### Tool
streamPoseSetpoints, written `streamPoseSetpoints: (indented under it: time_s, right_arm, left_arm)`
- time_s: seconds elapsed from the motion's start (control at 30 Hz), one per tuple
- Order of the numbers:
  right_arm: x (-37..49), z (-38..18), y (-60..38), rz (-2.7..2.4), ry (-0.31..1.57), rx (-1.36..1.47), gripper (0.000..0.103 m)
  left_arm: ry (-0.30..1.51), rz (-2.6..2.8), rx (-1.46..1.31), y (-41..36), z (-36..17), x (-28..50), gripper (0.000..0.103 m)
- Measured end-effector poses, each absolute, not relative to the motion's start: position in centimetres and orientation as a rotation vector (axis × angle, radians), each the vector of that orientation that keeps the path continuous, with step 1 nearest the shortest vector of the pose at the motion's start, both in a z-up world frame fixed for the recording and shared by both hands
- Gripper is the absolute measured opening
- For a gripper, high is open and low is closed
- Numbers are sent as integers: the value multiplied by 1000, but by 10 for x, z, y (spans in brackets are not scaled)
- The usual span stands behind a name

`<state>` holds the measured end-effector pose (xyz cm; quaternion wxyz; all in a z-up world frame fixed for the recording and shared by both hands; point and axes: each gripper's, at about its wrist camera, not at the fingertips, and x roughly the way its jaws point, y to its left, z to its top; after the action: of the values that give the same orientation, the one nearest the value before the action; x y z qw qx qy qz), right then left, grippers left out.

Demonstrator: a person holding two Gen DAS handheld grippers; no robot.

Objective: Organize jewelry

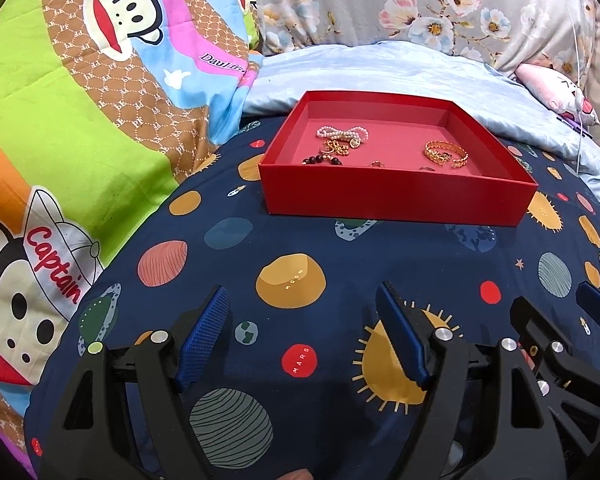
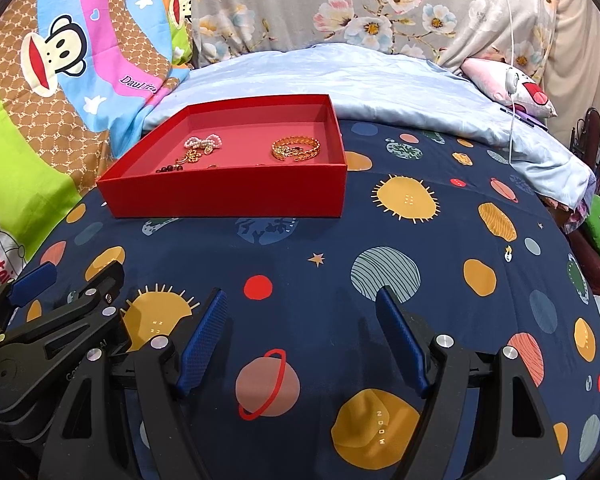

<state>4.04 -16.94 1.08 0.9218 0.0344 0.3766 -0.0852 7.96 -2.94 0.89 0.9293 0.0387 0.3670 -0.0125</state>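
A shallow red box [image 1: 396, 198] [image 2: 228, 194] sits on the navy planet-print bedsheet. Inside it lie a pearl bracelet [image 1: 342, 133] [image 2: 203, 142], a gold chain bangle [image 1: 446, 153] [image 2: 296, 149], a small gold piece [image 1: 334, 147] [image 2: 191, 156], dark beads [image 1: 320, 159] [image 2: 168, 169] and small rings [image 1: 377, 164]. My left gripper [image 1: 304, 296] hovers open over the sheet in front of the box, nothing between its blue pads. My right gripper [image 2: 302, 298] is also open and empty, in front and to the right of the box. Each gripper shows at the other view's edge.
A cartoon monkey quilt [image 1: 80, 120] is bunched to the left. A light blue blanket [image 1: 380, 68] and floral pillows [image 2: 380, 8] lie behind the box. A white cable [image 2: 512, 80] hangs at the right, near a pink plush [image 2: 512, 84].
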Motion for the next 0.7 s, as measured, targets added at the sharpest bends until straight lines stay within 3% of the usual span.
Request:
streamPoseSetpoints:
  time_s: [0.7]
  right_arm:
    - [37,13,-168,-169,759,73,75]
  left_arm:
    - [728,-16,90,-31,11,76,68]
